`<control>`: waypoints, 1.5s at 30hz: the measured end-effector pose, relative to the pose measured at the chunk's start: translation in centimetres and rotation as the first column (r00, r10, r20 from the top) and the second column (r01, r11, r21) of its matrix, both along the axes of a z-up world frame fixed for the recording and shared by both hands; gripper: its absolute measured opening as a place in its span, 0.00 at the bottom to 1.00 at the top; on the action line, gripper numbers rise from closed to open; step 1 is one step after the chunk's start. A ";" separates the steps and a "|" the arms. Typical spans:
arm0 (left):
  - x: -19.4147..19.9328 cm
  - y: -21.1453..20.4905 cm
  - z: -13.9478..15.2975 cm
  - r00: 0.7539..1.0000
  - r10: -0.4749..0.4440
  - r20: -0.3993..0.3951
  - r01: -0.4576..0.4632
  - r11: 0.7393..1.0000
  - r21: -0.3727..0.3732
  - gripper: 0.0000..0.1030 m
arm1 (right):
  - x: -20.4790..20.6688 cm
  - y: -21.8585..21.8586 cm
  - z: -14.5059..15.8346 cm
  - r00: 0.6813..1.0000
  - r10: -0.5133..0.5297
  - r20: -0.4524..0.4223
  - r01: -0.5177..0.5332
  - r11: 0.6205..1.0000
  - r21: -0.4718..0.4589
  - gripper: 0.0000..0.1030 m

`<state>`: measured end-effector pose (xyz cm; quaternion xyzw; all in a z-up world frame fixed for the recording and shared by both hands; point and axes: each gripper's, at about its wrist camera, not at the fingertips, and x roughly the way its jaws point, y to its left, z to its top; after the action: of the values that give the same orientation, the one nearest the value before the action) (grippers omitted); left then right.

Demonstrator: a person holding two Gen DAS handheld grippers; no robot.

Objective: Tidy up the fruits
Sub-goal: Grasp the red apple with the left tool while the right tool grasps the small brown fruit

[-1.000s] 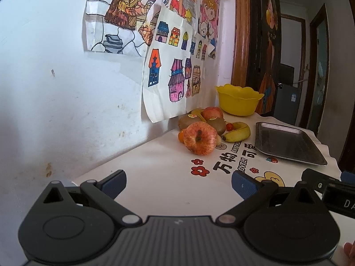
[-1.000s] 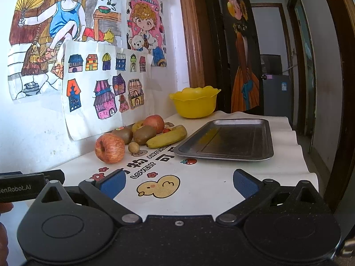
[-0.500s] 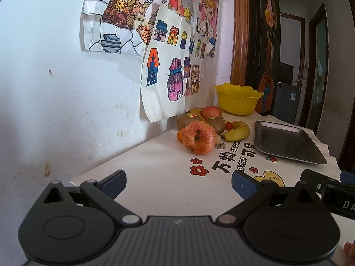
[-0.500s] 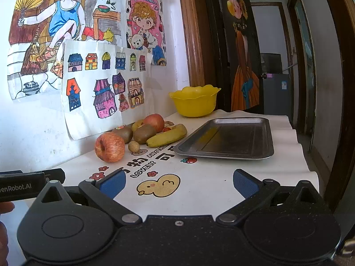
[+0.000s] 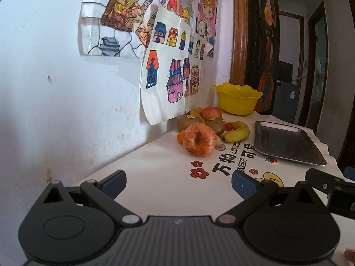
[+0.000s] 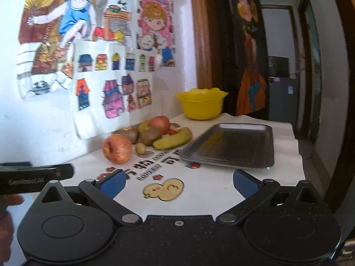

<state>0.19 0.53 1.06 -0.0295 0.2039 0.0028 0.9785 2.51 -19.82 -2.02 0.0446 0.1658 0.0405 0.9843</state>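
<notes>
A pile of fruit lies by the wall: a red apple [image 5: 199,139] [image 6: 117,148] in front, two kiwis [image 5: 214,125] [image 6: 150,135], a second apple [image 5: 211,113] [image 6: 160,123], a banana [image 5: 236,132] [image 6: 173,141], a cherry tomato [image 5: 228,126], a small orange [image 5: 180,137] and a small round brown fruit [image 6: 140,148]. A steel tray [image 5: 286,142] [image 6: 233,145] lies empty to their right. A yellow bowl [image 5: 237,98] [image 6: 202,103] stands at the back. My left gripper [image 5: 178,182] and right gripper [image 6: 178,181] are both open, empty, well short of the fruit.
A white printed tablecloth [image 5: 155,173] [image 6: 210,190] covers the table, whose right edge drops off beyond the tray. Children's drawings [image 5: 168,84] hang on the wall at left. A doorway and dark hallway lie behind. The other gripper shows at each view's edge.
The left gripper has crept slightly forward toward the fruit. The right view has swung and moved closer to the table, and is now blurred by motion.
</notes>
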 end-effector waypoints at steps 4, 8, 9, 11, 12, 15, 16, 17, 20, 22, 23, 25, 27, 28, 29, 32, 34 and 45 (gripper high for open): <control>0.5 0.5 2.2 0.999 -0.030 0.019 0.030 1.000 0.003 1.00 | -0.1 -0.7 4.1 0.998 0.039 0.051 -0.037 0.999 -0.035 0.99; 2.0 1.1 4.5 0.998 -0.048 0.042 0.048 0.999 0.014 1.00 | 1.7 -1.9 8.3 0.992 0.116 0.044 -0.113 0.992 -0.051 0.99; 2.5 1.1 4.9 0.997 -0.057 0.045 0.056 0.998 0.027 1.00 | 2.4 -2.2 9.2 0.989 0.140 0.038 -0.138 0.988 -0.063 0.99; 3.5 1.2 5.5 0.996 -0.074 0.051 0.071 0.996 0.055 1.00 | 3.9 -2.5 11.0 0.983 0.179 0.040 -0.174 0.979 -0.104 0.99; 3.9 1.2 5.7 0.995 -0.083 0.051 0.080 0.995 0.066 1.00 | 4.7 -2.5 11.9 0.979 0.197 0.049 -0.189 0.974 -0.123 0.99; 5.4 1.2 5.9 0.994 -0.097 0.047 0.092 0.991 0.093 1.00 | 7.6 -3.0 14.1 0.954 0.284 0.094 -0.270 0.953 -0.135 0.99; 5.9 1.2 5.8 0.994 -0.098 0.043 0.093 0.991 0.100 1.00 | 8.8 -3.2 14.4 0.942 0.319 0.102 -0.306 0.943 -0.128 0.99; 6.6 1.1 5.5 0.995 -0.098 0.036 0.093 0.990 0.102 1.00 | 9.8 -3.2 14.4 0.934 0.342 0.105 -0.329 0.936 -0.126 0.99; 8.7 1.0 4.6 0.996 -0.090 -0.005 0.090 0.992 0.085 1.00 | 12.7 -2.7 13.0 0.907 0.409 0.098 -0.391 0.907 -0.157 0.99; 10.1 0.7 3.8 0.995 -0.090 -0.031 0.092 0.993 0.076 1.00 | 14.3 -2.2 11.5 0.888 0.454 0.073 -0.434 0.880 -0.190 0.99; 10.6 0.6 3.4 0.995 -0.093 -0.037 0.095 0.993 0.074 1.00 | 15.3 -1.9 10.5 0.876 0.480 0.050 -0.460 0.861 -0.216 0.99; 11.7 0.4 2.8 0.994 -0.097 -0.052 0.101 0.992 0.073 1.00 | 16.7 -1.4 8.7 0.860 0.511 0.000 -0.495 0.833 -0.247 0.99; 12.8 0.3 2.2 0.992 -0.107 -0.074 0.112 0.991 0.076 1.00 | 18.0 -1.2 6.6 0.843 0.533 -0.076 -0.533 0.804 -0.263 0.99; 13.2 0.3 2.0 0.991 -0.111 -0.081 0.117 0.990 0.074 1.00 | 18.7 -1.1 5.6 0.833 0.541 -0.114 -0.549 0.788 -0.277 0.99; 13.7 0.3 1.7 0.990 -0.114 -0.085 0.120 0.990 0.068 1.00 | 19.4 -1.0 4.5 0.828 0.542 -0.144 -0.559 0.776 -0.294 0.99; 15.0 0.5 1.3 0.988 -0.114 -0.101 0.119 0.992 0.047 1.00 | 21.0 -0.3 2.1 0.809 0.551 -0.205 -0.587 0.741 -0.324 0.99; 15.8 0.4 1.0 0.987 -0.114 -0.116 0.119 0.992 0.036 1.00 | 21.6 0.2 1.2 0.792 0.579 -0.196 -0.610 0.730 -0.309 0.99; 17.9 0.1 -0.1 0.969 -0.168 -0.182 0.167 0.986 -0.024 0.96 | 24.6 3.9 -2.0 0.694 0.669 -0.267 -0.714 0.592 -0.374 0.75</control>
<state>18.10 0.59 0.99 -0.0158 0.2951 -0.0779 0.9522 27.06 -15.95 -4.03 -0.2503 0.2229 0.3776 0.8632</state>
